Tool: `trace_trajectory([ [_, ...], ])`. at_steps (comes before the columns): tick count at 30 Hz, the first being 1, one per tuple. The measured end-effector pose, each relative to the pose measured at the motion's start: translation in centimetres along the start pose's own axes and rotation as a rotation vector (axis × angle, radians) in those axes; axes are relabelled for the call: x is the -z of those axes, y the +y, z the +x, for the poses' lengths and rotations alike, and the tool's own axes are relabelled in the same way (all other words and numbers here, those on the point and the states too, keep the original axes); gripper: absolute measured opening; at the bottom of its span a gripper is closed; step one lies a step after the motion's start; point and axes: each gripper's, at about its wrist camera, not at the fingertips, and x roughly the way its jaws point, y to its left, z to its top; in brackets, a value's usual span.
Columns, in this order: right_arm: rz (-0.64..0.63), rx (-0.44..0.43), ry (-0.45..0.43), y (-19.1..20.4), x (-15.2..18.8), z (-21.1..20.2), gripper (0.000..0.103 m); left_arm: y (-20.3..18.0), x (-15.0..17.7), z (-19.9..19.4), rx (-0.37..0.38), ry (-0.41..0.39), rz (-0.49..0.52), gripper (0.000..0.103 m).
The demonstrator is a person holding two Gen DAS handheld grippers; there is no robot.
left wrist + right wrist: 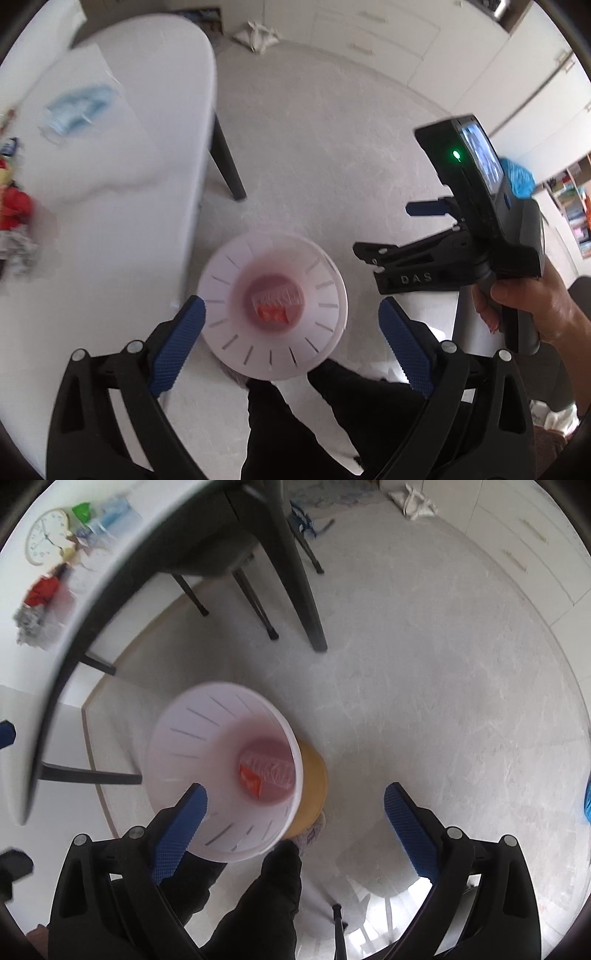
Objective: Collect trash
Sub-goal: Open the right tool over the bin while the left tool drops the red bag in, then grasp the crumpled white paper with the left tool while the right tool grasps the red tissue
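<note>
A white slotted trash bin (273, 314) stands on the floor beside the table; it also shows in the right wrist view (221, 771). An orange and clear wrapper (275, 304) lies at its bottom, seen again in the right wrist view (266, 771). My left gripper (291, 343) is open and empty, right above the bin. My right gripper (295, 827) is open and empty, above the bin's right side; it also shows in the left wrist view (413, 236). On the white table (122, 206) lie a blue mask (79, 105) and red and grey trash (14, 221).
A wall clock (46, 537), green scrap (81, 511) and more trash lie on the table. Dark chair legs (295, 590) stand under it. A white bag (256, 35) lies by the far cabinets. My dark-trousered legs (295, 417) are below the bin.
</note>
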Motion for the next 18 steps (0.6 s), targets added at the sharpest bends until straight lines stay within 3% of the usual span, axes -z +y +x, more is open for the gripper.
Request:
trace_trajectory([
  [3,-0.033,-0.024,-0.099,1.5,-1.2,-4.8,0.098,2.1,-0.5,-4.4,-0.061,-0.088,-0.083,0.093],
  [6,-0.087,-0.042,-0.195,3.6,-2.6,-9.3,0.101,6.3,-0.2,-8.4,-0.171,-0.178,-0.208,0.095],
  [9,-0.167,-0.060,-0.249,6.6,-4.3,-11.9,0.101,10.9,0.4,-10.2,-0.219,-0.213,-0.324,0.095],
  [13,-0.233,-0.076,-0.290,10.9,-7.1,-12.9,0.101,16.5,1.0,-9.3,-0.261,-0.194,-0.407,0.095],
  [18,-0.207,-0.091,-0.315,15.8,-9.6,-12.8,0.101,22.0,0.7,-5.9,-0.260,-0.149,-0.436,0.095],
])
